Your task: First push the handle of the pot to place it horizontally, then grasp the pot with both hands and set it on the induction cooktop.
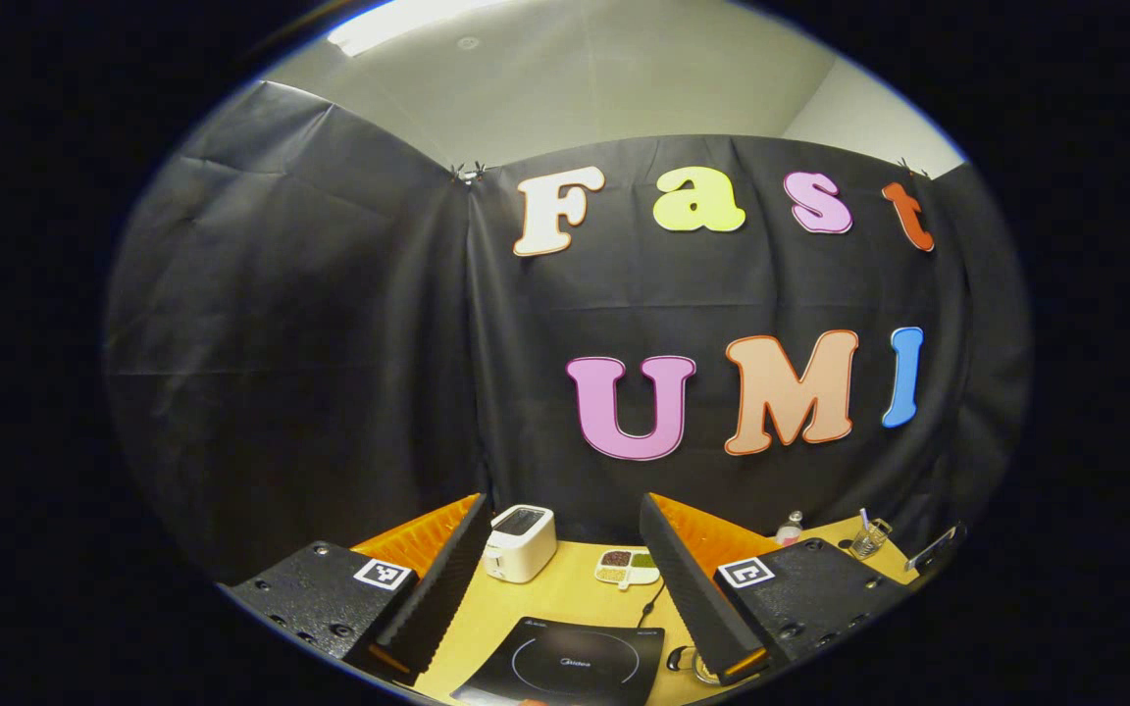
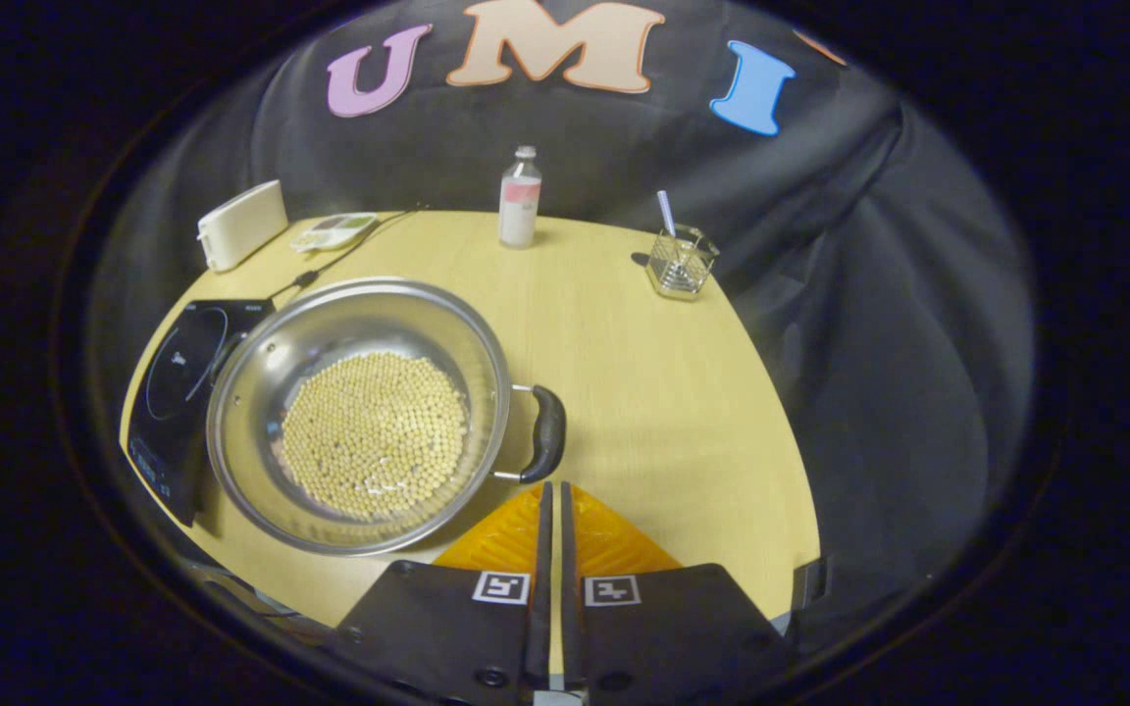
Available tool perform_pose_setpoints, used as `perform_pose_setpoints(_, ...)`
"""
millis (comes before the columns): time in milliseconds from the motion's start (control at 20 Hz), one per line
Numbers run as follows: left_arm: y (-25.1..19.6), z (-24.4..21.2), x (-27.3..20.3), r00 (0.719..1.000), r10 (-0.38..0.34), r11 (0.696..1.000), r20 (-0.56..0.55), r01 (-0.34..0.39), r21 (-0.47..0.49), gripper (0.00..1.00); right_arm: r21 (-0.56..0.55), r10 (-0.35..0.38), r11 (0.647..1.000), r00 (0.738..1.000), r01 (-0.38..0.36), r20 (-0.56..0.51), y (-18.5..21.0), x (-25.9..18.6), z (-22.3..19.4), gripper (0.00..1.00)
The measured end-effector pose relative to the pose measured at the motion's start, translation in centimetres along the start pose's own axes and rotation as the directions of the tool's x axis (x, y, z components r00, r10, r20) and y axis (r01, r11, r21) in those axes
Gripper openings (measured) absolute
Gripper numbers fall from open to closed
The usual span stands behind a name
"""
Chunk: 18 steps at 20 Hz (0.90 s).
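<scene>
On tabletop (image 2: pixel 643 373), pot (image 2: pixel 359 412) of beans sits beside cooktop (image 2: pixel 178 392), handle (image 2: pixel 545 431) at 3 o'clock. Right claw (image 2: pixel 550 490) closed, empty, just below handle. Left claw (image 1: pixel 565 579) open, empty, raised over cooktop. Risk: hard off-centre push slides pot, spills beans.

Shiny metal pot (image 2: pixel 359 412), glossy glass-topped induction cooktop (image 2: pixel 178 382), matt wood-look table (image 2: pixel 643 392), glass cup (image 2: pixel 680 263).

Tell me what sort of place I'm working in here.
Likely a mock kitchen booth: a wooden table with an induction cooktop, a pot of beans and a toaster, with black cloth behind.
</scene>
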<state>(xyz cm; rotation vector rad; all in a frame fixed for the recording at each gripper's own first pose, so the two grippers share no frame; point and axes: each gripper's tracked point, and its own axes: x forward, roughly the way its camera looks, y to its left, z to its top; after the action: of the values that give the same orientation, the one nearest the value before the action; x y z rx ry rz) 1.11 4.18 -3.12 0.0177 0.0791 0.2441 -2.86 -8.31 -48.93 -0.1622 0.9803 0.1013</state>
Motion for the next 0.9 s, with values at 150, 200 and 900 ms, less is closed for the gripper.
perform_pose_setpoints(150, -1.4, -0.9, 0.3, 0.999, -0.038, 0.999, -0.027, 0.038, -0.011, 0.98, 0.021, -0.006, 1.000, 0.998, 0.005, 0.057, -0.5, -1.1, 2.1, 0.07)
perform_pose_setpoints(200, -1.9, -1.2, 0.5, 0.998, -0.052, 0.999, -0.038, 0.051, -0.017, 0.97, 0.031, -0.002, 1.000, 0.997, -0.001, 0.082, -0.6, -1.4, 2.9, 0.07)
perform_pose_setpoints(900, -8.9, -12.5, 2.8, 0.932, -0.235, 0.971, -0.276, 0.216, -0.099, 0.98, 0.092, -0.004, 0.995, 0.950, -0.026, 0.312, -0.6, -4.4, 10.2, 0.75)
